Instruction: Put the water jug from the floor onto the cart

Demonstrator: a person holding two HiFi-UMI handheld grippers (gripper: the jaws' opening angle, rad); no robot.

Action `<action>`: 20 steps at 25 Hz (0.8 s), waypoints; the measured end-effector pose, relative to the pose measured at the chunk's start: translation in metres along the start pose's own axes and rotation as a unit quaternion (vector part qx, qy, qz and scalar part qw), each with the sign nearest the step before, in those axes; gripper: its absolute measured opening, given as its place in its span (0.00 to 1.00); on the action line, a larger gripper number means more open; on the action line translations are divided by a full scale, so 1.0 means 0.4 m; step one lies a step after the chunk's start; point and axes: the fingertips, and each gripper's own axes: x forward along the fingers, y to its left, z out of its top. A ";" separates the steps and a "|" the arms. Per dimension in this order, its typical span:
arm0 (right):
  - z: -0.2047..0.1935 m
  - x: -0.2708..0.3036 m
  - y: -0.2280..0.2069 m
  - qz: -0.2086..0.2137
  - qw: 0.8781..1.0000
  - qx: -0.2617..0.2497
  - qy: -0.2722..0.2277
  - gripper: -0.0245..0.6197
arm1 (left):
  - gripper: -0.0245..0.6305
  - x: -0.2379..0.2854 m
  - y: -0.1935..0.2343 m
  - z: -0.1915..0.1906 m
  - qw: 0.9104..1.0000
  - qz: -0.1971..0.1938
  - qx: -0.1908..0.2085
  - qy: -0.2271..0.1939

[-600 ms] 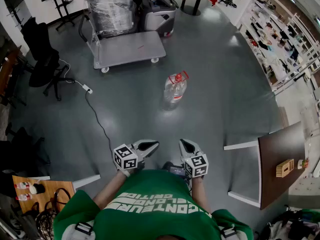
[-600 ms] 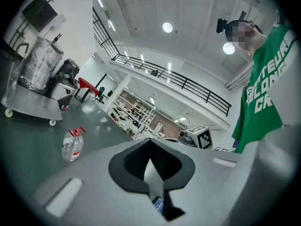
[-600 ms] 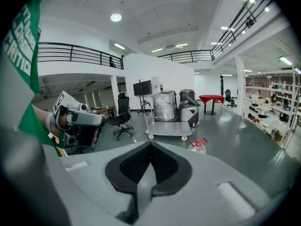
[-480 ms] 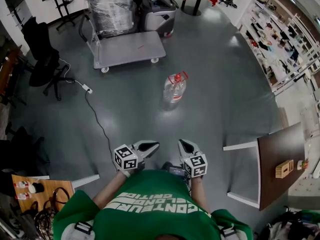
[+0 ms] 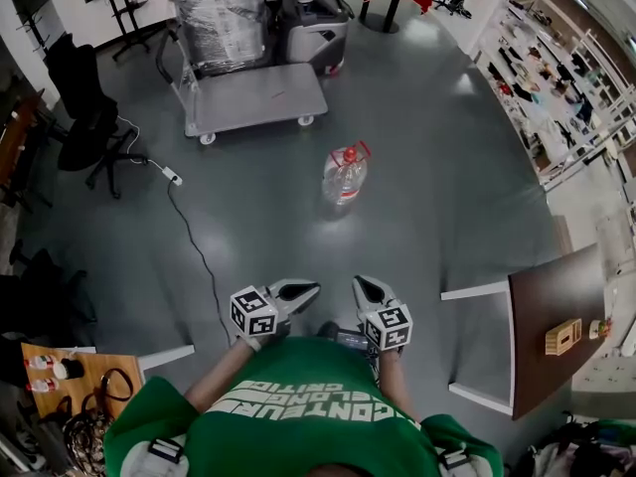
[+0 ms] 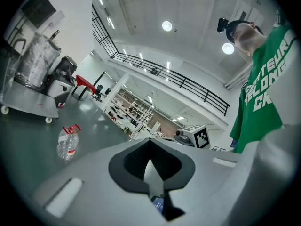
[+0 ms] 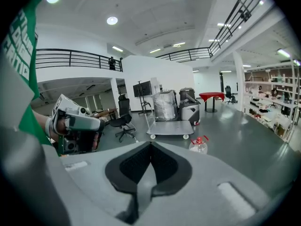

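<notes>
A clear water jug with a red cap and red handle stands upright on the grey floor, also in the left gripper view as the jug and in the right gripper view as the jug. Behind it is a grey flat cart with a plastic-wrapped load at its back end, seen too as the cart. My left gripper and right gripper are held close to my chest, far short of the jug. Both are shut and hold nothing.
A black power cable with a white power strip runs across the floor to the left. Black office chairs stand at the left. A grey machine sits behind the cart. A brown table is at the right, shelving beyond.
The view has shifted slightly; the jug and cart sit a touch higher and further left in the picture. Both grippers stay shut near my chest.
</notes>
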 end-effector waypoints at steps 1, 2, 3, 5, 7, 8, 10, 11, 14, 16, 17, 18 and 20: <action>-0.002 -0.003 0.001 0.001 1.000 -0.001 0.001 0.03 | 0.05 0.002 -0.001 -0.002 1.000 0.000 -0.001 0.001; -0.003 -0.005 0.003 0.002 1.000 -0.002 0.002 0.03 | 0.05 0.004 -0.003 -0.003 1.000 0.000 -0.001 0.002; -0.005 -0.007 0.004 0.004 1.000 -0.002 0.003 0.03 | 0.05 0.007 -0.003 -0.004 1.000 0.000 -0.001 0.002; -0.010 -0.010 0.003 0.008 1.000 0.000 0.005 0.03 | 0.05 0.018 -0.003 -0.008 1.000 0.000 0.000 0.004; -0.015 -0.017 0.001 0.011 1.000 0.002 0.006 0.03 | 0.05 0.030 -0.008 -0.013 1.000 -0.002 0.000 0.006; -0.018 -0.022 0.000 0.012 1.000 0.002 0.006 0.03 | 0.05 0.038 -0.012 -0.016 1.000 -0.004 -0.001 0.007; -0.025 -0.032 -0.009 0.012 1.000 0.003 0.007 0.03 | 0.05 0.056 -0.022 -0.025 1.000 -0.009 -0.001 0.011; -0.029 -0.037 -0.016 0.010 1.000 0.004 0.008 0.03 | 0.05 0.067 -0.028 -0.030 1.000 -0.012 -0.001 0.013; -0.042 -0.058 -0.046 0.004 1.000 0.012 0.009 0.03 | 0.05 0.101 -0.046 -0.044 1.000 -0.022 0.000 0.021; -0.052 -0.072 -0.064 0.001 1.000 0.016 0.009 0.03 | 0.05 0.118 -0.051 -0.054 0.999 -0.024 0.001 0.026; -0.057 -0.078 -0.072 0.000 1.000 0.018 0.009 0.03 | 0.05 0.125 -0.051 -0.059 0.999 -0.023 0.001 0.029; -0.062 -0.083 -0.080 -0.001 1.000 0.020 0.009 0.03 | 0.05 0.132 -0.050 -0.062 0.999 -0.022 0.002 0.030; -0.068 -0.094 -0.098 -0.002 1.000 0.024 0.008 0.03 | 0.05 0.147 -0.051 -0.063 0.999 -0.019 0.002 0.030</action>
